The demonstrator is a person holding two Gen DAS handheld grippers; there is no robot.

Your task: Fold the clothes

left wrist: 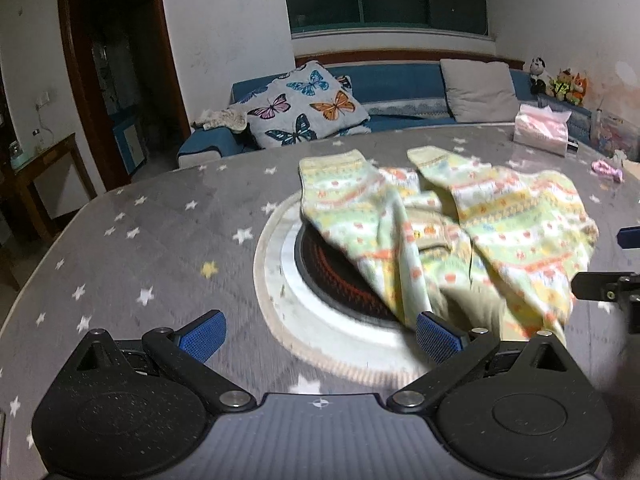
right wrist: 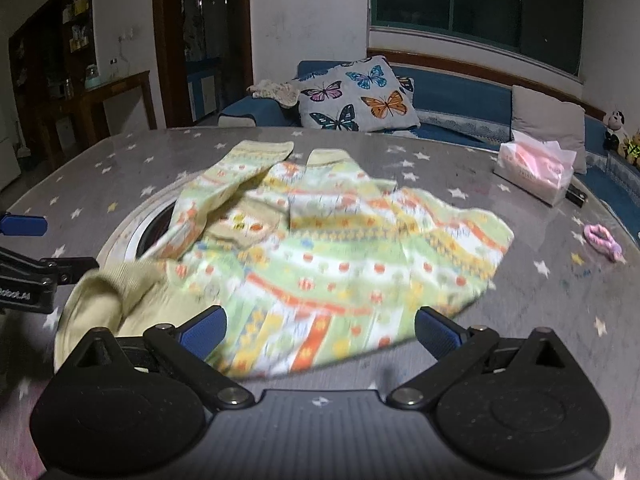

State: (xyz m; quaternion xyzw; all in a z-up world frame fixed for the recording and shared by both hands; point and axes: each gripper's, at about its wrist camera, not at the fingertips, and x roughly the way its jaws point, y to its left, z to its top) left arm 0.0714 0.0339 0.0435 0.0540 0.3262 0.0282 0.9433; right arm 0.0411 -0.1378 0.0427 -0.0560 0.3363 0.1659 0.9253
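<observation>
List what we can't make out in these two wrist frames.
- Burner ring set in the table: left wrist view, its right half is under the patterned garment.
- Garment's near hem: right wrist view, motion-blurred; folds unreadable.
- Right gripper: left wrist view, cut off by the frame's right edge.
- Pink item: right wrist view, too small to identify.
- Tissue pack print: illegible.

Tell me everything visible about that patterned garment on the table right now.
The pale green knitted child's garment with orange, yellow and white pattern bands lies crumpled and unfolded on the grey star-print tablecloth. Two ribbed-cuffed sleeves or legs point toward the far edge, and a plain beige lining shows at the near opening. It partly covers the round recessed burner. Both tongs are open, and neither grips it.
</observation>
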